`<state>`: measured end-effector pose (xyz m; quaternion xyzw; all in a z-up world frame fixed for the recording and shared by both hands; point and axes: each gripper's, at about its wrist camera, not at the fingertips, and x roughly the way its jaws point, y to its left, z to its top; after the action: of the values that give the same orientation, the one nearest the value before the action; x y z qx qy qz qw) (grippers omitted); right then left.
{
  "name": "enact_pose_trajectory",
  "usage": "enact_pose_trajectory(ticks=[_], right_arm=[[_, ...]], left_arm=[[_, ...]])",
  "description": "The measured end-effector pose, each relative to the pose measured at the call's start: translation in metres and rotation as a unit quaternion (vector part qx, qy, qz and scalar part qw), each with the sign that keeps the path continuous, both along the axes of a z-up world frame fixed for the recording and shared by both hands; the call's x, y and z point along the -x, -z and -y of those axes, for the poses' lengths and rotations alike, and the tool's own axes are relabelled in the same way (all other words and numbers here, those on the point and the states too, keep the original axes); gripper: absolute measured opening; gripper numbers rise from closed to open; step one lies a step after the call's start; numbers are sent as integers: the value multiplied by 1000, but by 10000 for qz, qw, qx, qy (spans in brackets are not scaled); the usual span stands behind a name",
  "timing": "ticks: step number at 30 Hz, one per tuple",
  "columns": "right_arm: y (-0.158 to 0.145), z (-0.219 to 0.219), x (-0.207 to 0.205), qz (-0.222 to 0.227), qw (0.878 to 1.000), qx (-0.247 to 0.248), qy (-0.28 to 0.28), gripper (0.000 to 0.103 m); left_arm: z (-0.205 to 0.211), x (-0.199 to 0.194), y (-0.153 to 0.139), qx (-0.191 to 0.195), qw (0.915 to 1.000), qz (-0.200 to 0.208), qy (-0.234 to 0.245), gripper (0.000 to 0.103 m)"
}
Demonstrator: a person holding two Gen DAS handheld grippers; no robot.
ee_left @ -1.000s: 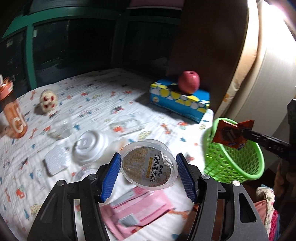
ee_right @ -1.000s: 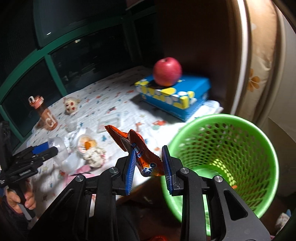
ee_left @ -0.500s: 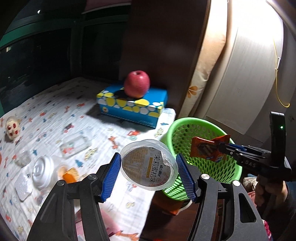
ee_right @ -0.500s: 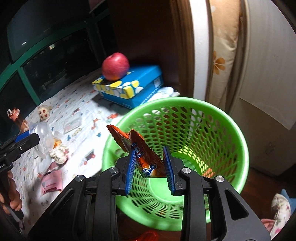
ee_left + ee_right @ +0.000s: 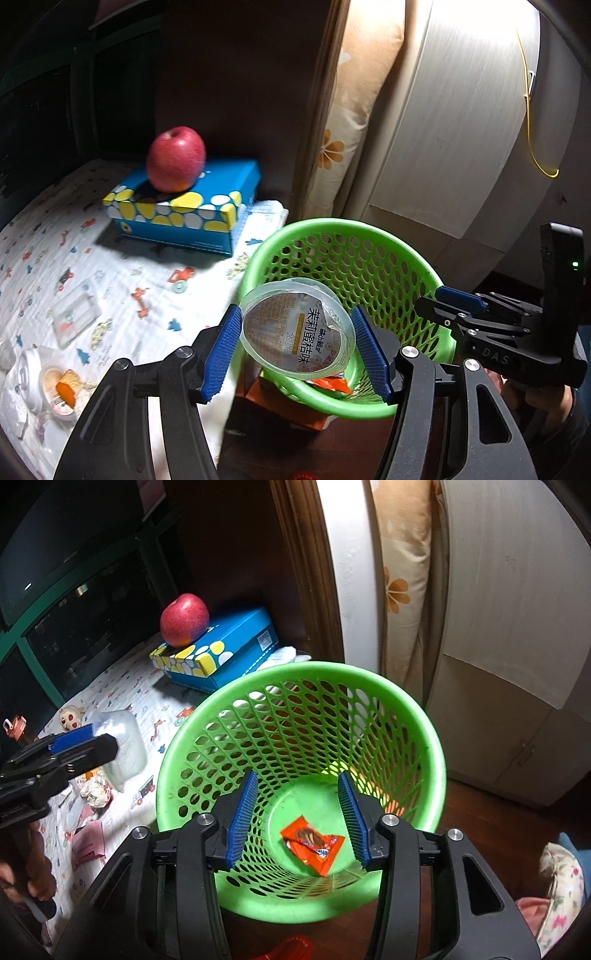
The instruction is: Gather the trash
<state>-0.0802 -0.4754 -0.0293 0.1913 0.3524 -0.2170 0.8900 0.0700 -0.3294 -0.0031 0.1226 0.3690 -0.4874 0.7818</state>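
Note:
My left gripper (image 5: 295, 347) is shut on a clear plastic cup (image 5: 297, 328) with a printed foil lid and holds it over the near rim of the green mesh basket (image 5: 332, 225). In the right wrist view this gripper (image 5: 85, 742) and its cup (image 5: 125, 746) come in from the left of the basket (image 5: 295, 672). Above the basket's mouth my right gripper (image 5: 297, 812) hangs with its jaws opening and nothing between them. An orange snack wrapper (image 5: 312, 843) lies on the basket's bottom. The left wrist view shows the right gripper (image 5: 443, 295) at the basket's right rim.
A red apple (image 5: 176, 164) rests on a blue tissue box (image 5: 184, 206) on the patterned sheet (image 5: 110, 258). More litter lies there: a cup of leftovers (image 5: 61, 387), a crumpled tissue (image 5: 94, 794) and a pink packet (image 5: 88, 843). A wardrobe (image 5: 517, 627) stands behind the basket.
The right gripper moved over the basket and opened, and the orange wrapper dropped to the basket's bottom. The left gripper carried the cup from above the sheet to the basket.

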Motion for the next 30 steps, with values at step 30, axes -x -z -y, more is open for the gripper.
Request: enact_pose_trajectory(ticks=[30], right_arm=[[-19, -53, -14, 363, 9973, 16, -631, 71]], left_arm=[[-87, -10, 1, -6, 9938, 71, -1114, 78]])
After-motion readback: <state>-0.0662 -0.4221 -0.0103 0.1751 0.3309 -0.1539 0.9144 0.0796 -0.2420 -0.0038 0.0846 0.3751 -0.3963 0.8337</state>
